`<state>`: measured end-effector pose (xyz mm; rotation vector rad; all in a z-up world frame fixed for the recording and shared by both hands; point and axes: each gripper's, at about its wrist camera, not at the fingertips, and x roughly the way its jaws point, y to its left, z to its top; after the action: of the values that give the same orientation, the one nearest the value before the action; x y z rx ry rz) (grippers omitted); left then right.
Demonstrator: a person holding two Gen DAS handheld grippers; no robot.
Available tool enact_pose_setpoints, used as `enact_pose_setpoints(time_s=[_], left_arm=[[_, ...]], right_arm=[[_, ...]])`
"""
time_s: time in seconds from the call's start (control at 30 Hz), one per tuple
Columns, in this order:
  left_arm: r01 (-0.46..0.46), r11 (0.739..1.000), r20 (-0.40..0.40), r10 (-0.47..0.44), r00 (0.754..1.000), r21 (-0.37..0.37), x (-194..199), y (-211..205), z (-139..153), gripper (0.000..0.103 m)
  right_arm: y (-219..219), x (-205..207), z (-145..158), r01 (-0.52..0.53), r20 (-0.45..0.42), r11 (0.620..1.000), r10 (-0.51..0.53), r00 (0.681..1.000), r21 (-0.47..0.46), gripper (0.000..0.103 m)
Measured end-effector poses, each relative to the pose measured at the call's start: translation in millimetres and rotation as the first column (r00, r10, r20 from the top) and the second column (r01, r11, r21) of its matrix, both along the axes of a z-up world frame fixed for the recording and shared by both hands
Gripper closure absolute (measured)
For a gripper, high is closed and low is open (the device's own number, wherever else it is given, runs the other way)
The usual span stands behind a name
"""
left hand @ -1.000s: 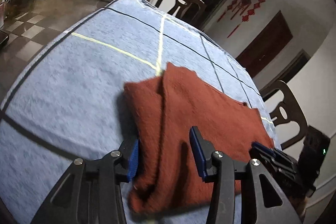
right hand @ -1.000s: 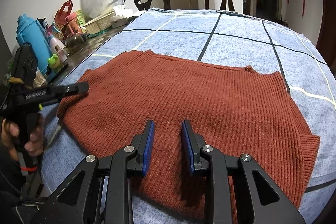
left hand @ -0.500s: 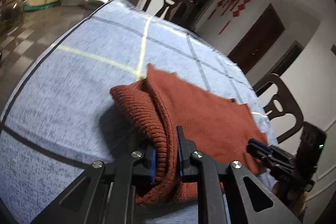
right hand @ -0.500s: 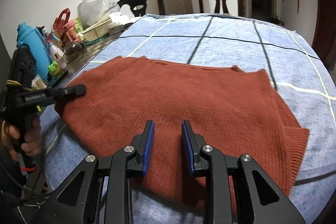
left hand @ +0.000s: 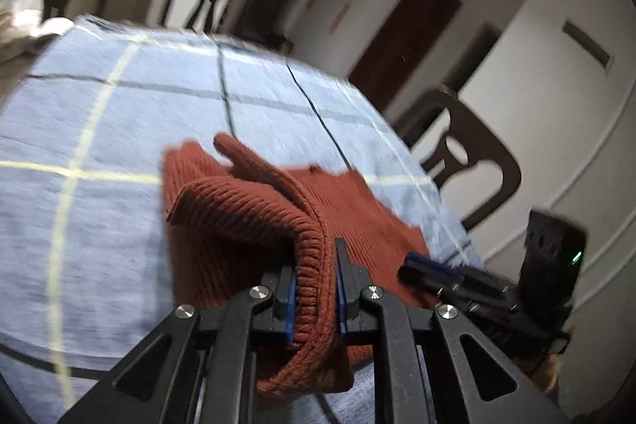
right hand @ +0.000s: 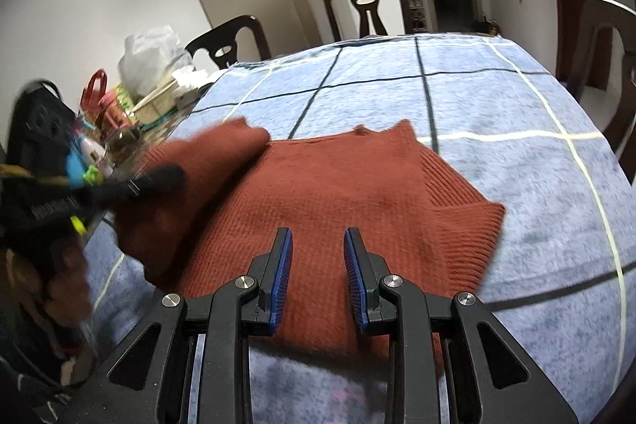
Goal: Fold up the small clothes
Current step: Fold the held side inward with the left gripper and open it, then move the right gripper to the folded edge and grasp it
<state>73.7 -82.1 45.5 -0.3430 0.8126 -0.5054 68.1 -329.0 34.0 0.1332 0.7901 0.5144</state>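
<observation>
A rust-red knitted sweater lies on a blue checked tablecloth. My left gripper is shut on the sweater's ribbed edge and holds that side lifted off the table, folded over toward the middle. In the right wrist view the left gripper is blurred at the left with the raised cloth draped from it. My right gripper is open and empty, low over the sweater's near edge. It also shows in the left wrist view.
Dark wooden chairs stand around the table. Bottles, a basket and a plastic bag crowd the table's far left. Another chair stands at the right side, near a dark door.
My left gripper closed on the sweater's edge, then lifted it and carried it across over the garment. The right gripper stayed open near the front edge.
</observation>
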Motion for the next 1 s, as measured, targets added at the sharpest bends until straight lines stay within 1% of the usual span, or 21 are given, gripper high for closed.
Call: enact_pose_setpoints(time_s=[0.07,0.13,0.2,0.23,0.3,0.4,0.43,0.57,0.63,0.73,0.9,1.0], left_arm=[[0.040,0.999,-0.025,-0.039,0.999,0.009,1,-13,-9,0.085],[0.086,0.996,0.007,-0.087,0.996,0.017,-8,-23,-6,0.082],[0.130,0.991,0.040,-0.130,0.991,0.006,-15,-26,3,0.079],[0.139,0.990,0.051,-0.138,0.989,-0.001,-18,-24,7,0.079],[0.118,0.993,0.071,-0.118,0.990,0.008,-21,-16,13,0.079],[0.046,0.999,0.072,-0.047,0.996,0.021,-23,6,15,0.079],[0.017,0.999,0.074,-0.019,0.997,0.034,-23,13,14,0.079],[-0.083,0.990,0.069,0.076,0.995,0.111,-20,30,2,0.078],[-0.116,0.985,0.052,0.110,0.993,0.131,-18,37,-7,0.078],[-0.121,0.983,0.028,0.119,0.993,0.140,-16,38,-17,0.078],[-0.107,0.977,0.041,0.101,0.994,0.184,-17,26,-22,0.077],[-0.106,0.973,0.046,0.098,0.994,0.203,-18,24,-22,0.075]], right_arm=[[-5,-1,-1,0.008,-0.015,1.000,-0.008,1.000,0.021,0.075],[-10,0,-3,0.024,-0.034,0.998,-0.022,0.999,0.053,0.075],[-12,3,-5,0.031,-0.057,0.995,-0.025,0.998,0.094,0.075],[-13,5,-6,0.032,-0.073,0.992,-0.023,0.997,0.124,0.073],[-14,8,-7,0.032,-0.095,0.984,-0.016,0.995,0.174,0.072],[-10,12,-7,0.017,-0.122,0.969,0.014,0.992,0.248,0.071],[-9,13,-8,0.011,-0.139,0.959,0.030,0.990,0.282,0.071],[-1,21,-17,0.010,-0.199,0.938,0.063,0.978,0.345,0.071],[5,27,-22,0.007,-0.226,0.932,0.081,0.971,0.363,0.071],[14,37,-25,-0.001,-0.251,0.927,0.102,0.963,0.374,0.071],[28,45,-32,-0.014,-0.281,0.937,0.119,0.952,0.350,0.071],[32,45,-34,-0.021,-0.281,0.942,0.121,0.952,0.336,0.071]])
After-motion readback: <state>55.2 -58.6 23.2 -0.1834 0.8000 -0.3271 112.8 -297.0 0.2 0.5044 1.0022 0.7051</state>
